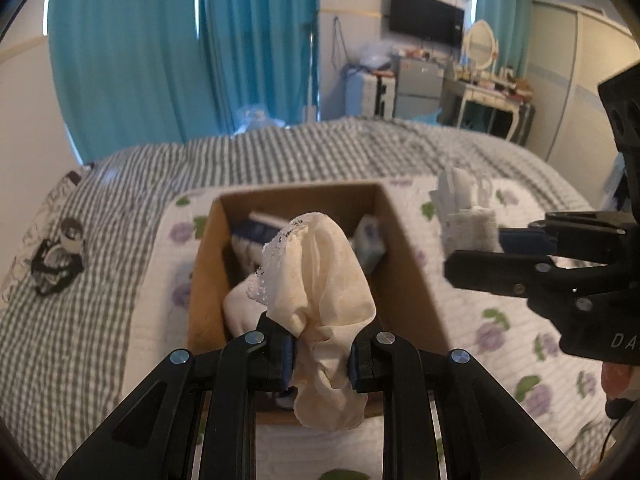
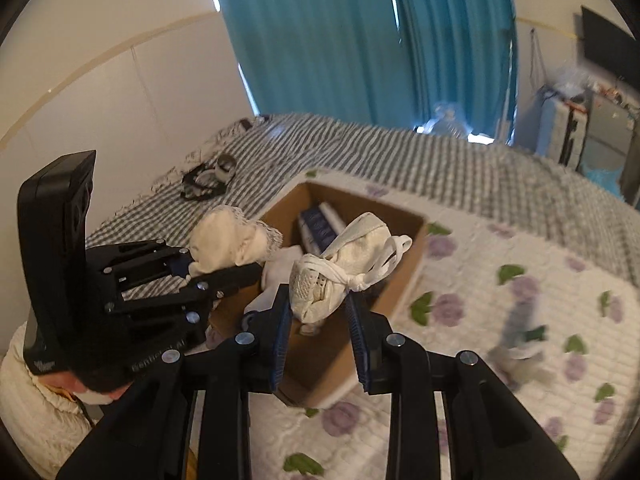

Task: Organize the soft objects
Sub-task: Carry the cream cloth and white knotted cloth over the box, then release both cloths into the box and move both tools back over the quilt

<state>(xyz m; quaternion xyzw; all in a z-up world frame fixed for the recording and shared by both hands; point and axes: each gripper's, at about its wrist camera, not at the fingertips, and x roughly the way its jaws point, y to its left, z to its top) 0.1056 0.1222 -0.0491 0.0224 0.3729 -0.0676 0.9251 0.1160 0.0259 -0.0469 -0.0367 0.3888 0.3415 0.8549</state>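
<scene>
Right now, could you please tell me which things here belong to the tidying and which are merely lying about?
Job:
left tool gripping cream lace cloth
right tool gripping white bundle
cardboard box

Lying about:
black cord
television

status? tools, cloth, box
Left tool shut on cream cloth. Right tool shut on white bundle. Both above cardboard box, nothing blocking.

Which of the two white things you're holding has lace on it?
The cream cloth in the left gripper. It has a lacy edge. The bundle in the right gripper has knotted straps instead.
</scene>
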